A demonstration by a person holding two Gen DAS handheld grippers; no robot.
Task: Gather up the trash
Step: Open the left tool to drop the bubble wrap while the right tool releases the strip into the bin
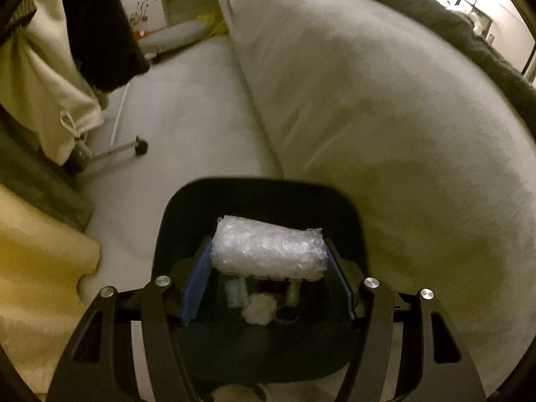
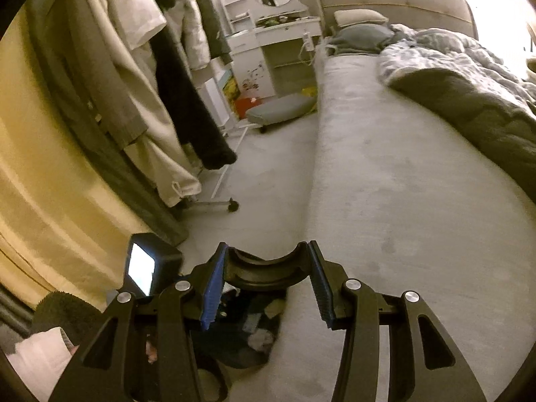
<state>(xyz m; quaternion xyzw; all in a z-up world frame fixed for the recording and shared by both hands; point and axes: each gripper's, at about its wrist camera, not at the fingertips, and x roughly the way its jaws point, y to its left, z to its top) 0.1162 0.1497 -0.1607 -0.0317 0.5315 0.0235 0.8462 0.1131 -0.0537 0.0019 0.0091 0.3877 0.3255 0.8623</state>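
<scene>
My left gripper (image 1: pixel 268 251) is shut on a roll of clear bubble wrap (image 1: pixel 269 248) and holds it over the open mouth of a dark trash bin (image 1: pixel 214 194) on the floor by the bed. Inside the bin lie a white wad (image 1: pixel 258 308) and other small scraps. In the right wrist view my right gripper (image 2: pixel 268 268) is open, with its blue pads on either side of a black curved part (image 2: pixel 264 273) of the left gripper; whether they touch it is unclear. The bin with trash (image 2: pixel 254 328) shows below it.
A bed with a pale sheet (image 1: pixel 385 117) fills the right side, with a grey duvet (image 2: pixel 469 93) on it. A wheeled clothes rack (image 2: pixel 214 204) with hanging garments (image 2: pixel 187 100) stands left. A yellow curtain (image 1: pixel 33 251) hangs at the near left. A desk (image 2: pixel 268 33) and a grey footstool (image 2: pixel 278 110) stand far back.
</scene>
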